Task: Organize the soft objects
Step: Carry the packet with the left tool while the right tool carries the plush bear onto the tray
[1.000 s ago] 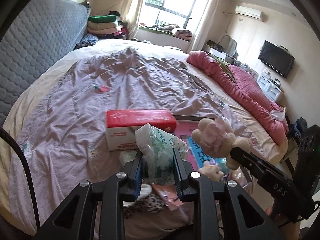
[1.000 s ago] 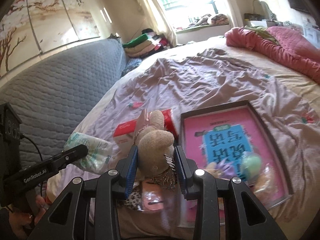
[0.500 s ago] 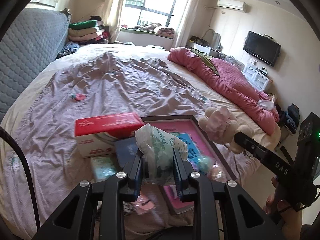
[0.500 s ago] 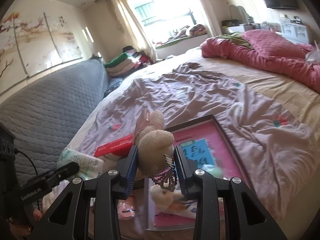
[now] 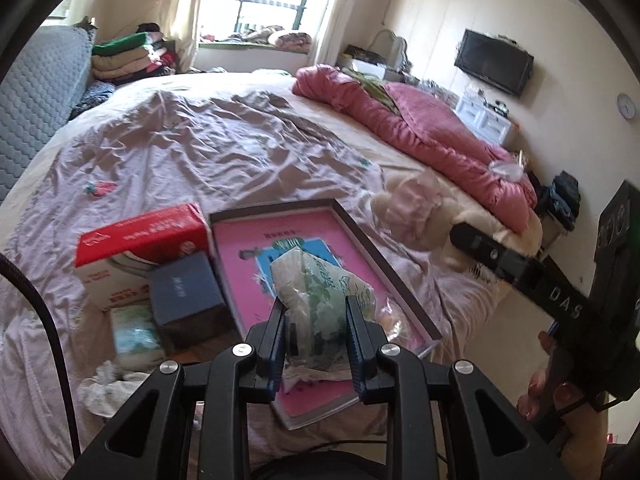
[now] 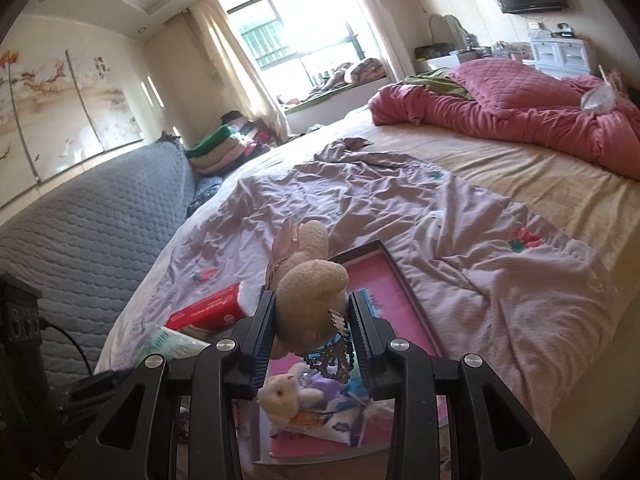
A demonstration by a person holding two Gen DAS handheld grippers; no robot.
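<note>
My left gripper (image 5: 316, 332) is shut on a soft plastic tissue pack (image 5: 320, 288) printed in green, held above the pink tray (image 5: 280, 256) on the bed. My right gripper (image 6: 310, 332) is shut on a beige plush toy (image 6: 310, 280) with a pink bow, also over the pink tray (image 6: 384, 280). The left wrist view shows that same plush toy (image 5: 412, 216) at the right, in the jaws of the other gripper. A small white plush (image 6: 282, 394) and crinkly packets lie in the tray below.
A red and white box (image 5: 140, 248), a blue box (image 5: 186, 292), a second tissue pack (image 5: 134, 330) and a crumpled cloth (image 5: 104, 386) lie left of the tray. A mauve sheet (image 5: 200, 152) covers the bed; a red quilt (image 6: 520, 112) is heaped at the far right.
Both grippers have swung to the right across the bed, each still holding its object. The pink tray now sits under them and the red box has slid to the left of view.
</note>
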